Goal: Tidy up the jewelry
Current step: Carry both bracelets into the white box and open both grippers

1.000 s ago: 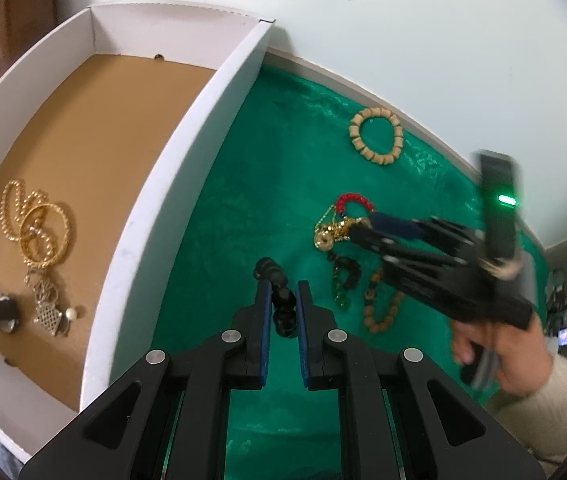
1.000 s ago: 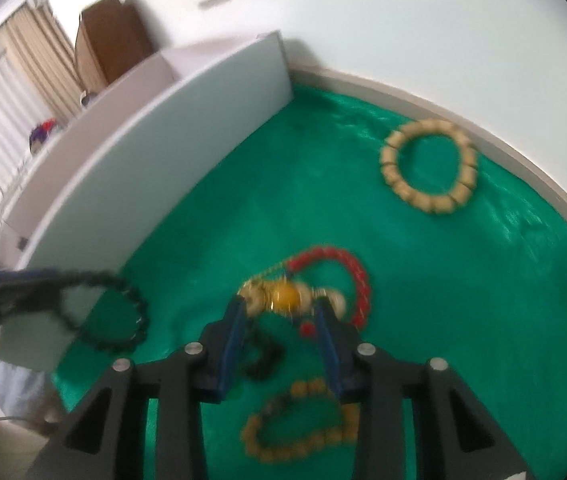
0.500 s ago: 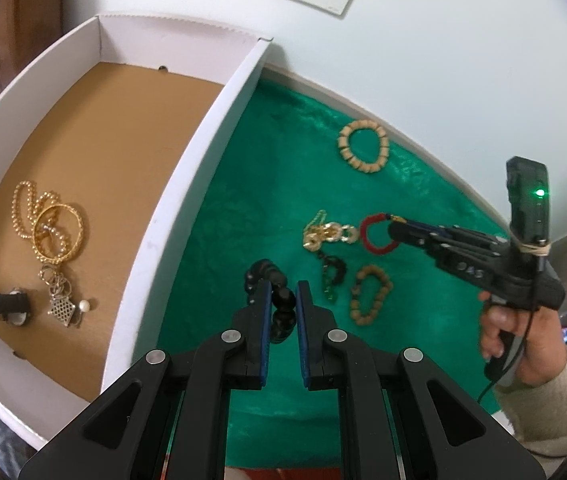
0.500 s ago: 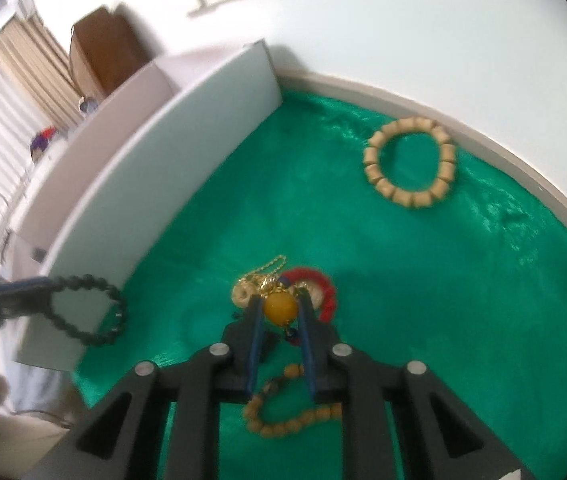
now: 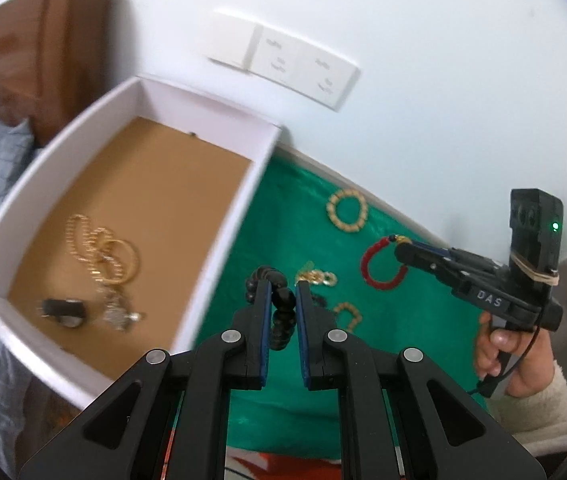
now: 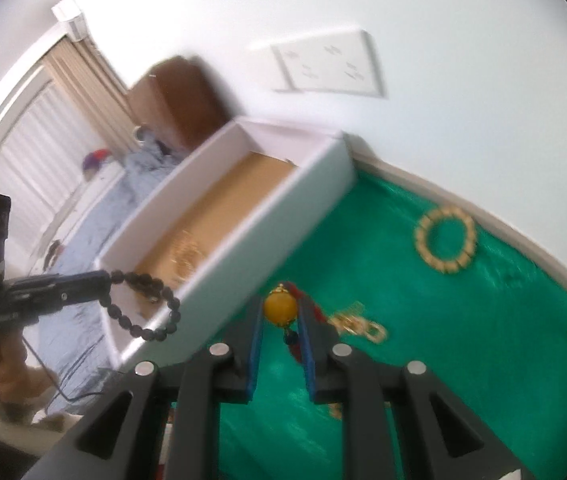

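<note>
light: bright, even daylight, window far left of box in right view | glare: wall washed pale | shadows: soft, under sockets | blur: motion smear on box and around it, right view worse | distortion: fisheye bends box walls, black corners

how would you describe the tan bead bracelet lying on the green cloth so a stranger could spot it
Start at the white box against the wall, then move right across the green cloth. Nearest the wall lies the tan bead bracelet, a flat open ring. Unlike the other pieces, it lies alone, and no gripper holds it.
</note>
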`<state>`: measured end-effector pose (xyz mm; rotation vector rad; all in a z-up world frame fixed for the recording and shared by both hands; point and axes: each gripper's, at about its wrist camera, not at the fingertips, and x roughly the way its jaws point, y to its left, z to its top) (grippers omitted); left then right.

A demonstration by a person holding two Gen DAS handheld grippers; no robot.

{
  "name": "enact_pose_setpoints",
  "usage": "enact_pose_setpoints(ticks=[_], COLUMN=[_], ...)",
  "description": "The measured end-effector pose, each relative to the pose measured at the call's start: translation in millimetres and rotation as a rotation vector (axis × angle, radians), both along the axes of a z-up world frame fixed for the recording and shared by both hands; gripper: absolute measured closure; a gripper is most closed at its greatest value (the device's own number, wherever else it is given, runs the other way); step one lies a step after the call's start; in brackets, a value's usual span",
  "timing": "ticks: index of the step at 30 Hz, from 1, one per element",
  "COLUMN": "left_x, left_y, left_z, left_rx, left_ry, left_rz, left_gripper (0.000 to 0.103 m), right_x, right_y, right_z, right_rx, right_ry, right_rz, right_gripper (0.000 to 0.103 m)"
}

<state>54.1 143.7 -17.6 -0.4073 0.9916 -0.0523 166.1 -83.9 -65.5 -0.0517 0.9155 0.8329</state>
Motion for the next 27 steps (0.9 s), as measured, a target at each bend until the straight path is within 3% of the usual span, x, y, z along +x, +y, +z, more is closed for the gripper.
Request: enact_pose_setpoints(ticks=[6, 12, 18, 27], left_x=[-20.5, -35.7, -36.0, -30.7], left_y=[56.7, 89.4, 101.4, 107.2], left_z=[5.7, -11.1, -48.5, -85.3], left_rx=[0.036, 0.068, 0.072, 0.08], left_ry=[0.007, 0.055, 0.123, 0.185], left_rz=[0.154, 0.246, 0.279, 0.294], left_gripper=[0.093, 0.093, 0.093, 0.093], right_x=[-8.5, -15.7, -19.3, -23.6], right_y=[59.5, 120.6, 182.2, 221.7], right_z=[26.3, 31.5, 8.0, -46.4], right_rx=[0.047, 0.045, -0.019, -0.142], right_ry=[-0.057, -0.071, -0.051, -0.058], right_rz=[0.139, 0.268, 0.36, 0.413], right_gripper=[0.085, 0.085, 0.085, 0.085])
